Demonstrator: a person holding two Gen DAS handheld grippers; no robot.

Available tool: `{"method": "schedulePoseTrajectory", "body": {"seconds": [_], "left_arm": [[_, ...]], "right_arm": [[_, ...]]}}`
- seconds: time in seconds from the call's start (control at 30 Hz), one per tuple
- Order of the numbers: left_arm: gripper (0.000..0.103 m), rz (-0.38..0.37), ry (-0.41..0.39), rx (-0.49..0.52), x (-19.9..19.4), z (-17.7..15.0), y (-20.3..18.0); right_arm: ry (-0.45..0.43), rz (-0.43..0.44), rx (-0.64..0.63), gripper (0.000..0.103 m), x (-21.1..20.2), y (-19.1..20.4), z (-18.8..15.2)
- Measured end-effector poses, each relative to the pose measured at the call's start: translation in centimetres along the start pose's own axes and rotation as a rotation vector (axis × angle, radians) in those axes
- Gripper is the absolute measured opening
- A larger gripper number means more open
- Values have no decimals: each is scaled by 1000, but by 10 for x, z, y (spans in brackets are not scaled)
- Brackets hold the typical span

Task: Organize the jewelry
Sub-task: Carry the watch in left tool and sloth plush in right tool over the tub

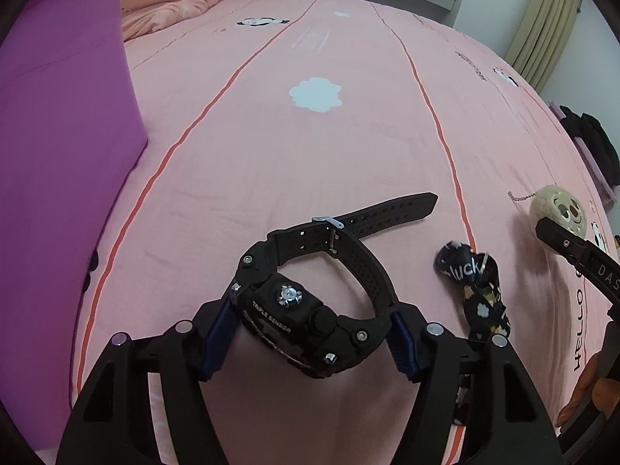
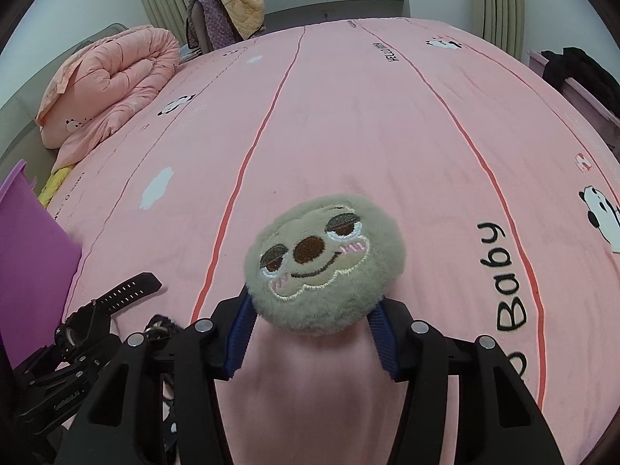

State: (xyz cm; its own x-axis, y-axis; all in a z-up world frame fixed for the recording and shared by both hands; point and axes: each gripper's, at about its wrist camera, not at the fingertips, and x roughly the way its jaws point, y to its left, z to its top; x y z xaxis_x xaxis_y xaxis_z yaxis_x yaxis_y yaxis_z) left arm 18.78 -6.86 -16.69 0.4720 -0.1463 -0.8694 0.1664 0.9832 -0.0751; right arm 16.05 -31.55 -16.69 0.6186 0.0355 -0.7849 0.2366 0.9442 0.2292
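**A:** Start at the left edge of the left wrist view. What matters for the coming move?

**B:** The purple box (image 1: 66,124). It fills the left side of that frame, up and to the left of the left tongs (image 1: 314,317). I judge that's where things go, so the carry would run leftward and up over its wall. Its opening isn't visible from here.

**A:** And the left tongs themselves?

**B:** Set fairly wide, their blue pads pressed to either side of the black watch (image 1: 306,325). The case sits between the fingers at lower centre; the strap loops away from the camera, and its free tail points to the upper right, lying on the pink bed (image 1: 310,155). So the long axis runs away from the tongs, slanting right.

**A:** Moving right?

**B:** A dark lanyard charm (image 1: 472,283) lies on the sheet just beside the watch, untouched. Beyond it, at the right edge, sits the plush sloth face (image 1: 556,209).

**A:** Who holds that?

**B:** In the right wrist view the right tongs (image 2: 310,321) stand wide around its lower sides, pads touching the fur. It's centred in the frame, face tilted toward the lens. Whether it's lifted or resting on the bed I can't tell.

**A:** Which hand is nearer the box?

**B:** The left. From the right tongs the box is far off, at the left edge of the frame.
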Motion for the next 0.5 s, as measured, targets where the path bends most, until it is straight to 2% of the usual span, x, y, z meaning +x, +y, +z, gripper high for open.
{"method": "schedulePoseTrajectory", "body": {"seconds": [0.17, 0.5], "left_arm": [[65, -9, -13, 16, -23, -16, 0], [65, -41, -115, 55, -101, -42, -2]], "right_arm": [[6, 5, 27, 52, -26, -1, -23], [-55, 29, 54, 52, -94, 8, -49]]}}
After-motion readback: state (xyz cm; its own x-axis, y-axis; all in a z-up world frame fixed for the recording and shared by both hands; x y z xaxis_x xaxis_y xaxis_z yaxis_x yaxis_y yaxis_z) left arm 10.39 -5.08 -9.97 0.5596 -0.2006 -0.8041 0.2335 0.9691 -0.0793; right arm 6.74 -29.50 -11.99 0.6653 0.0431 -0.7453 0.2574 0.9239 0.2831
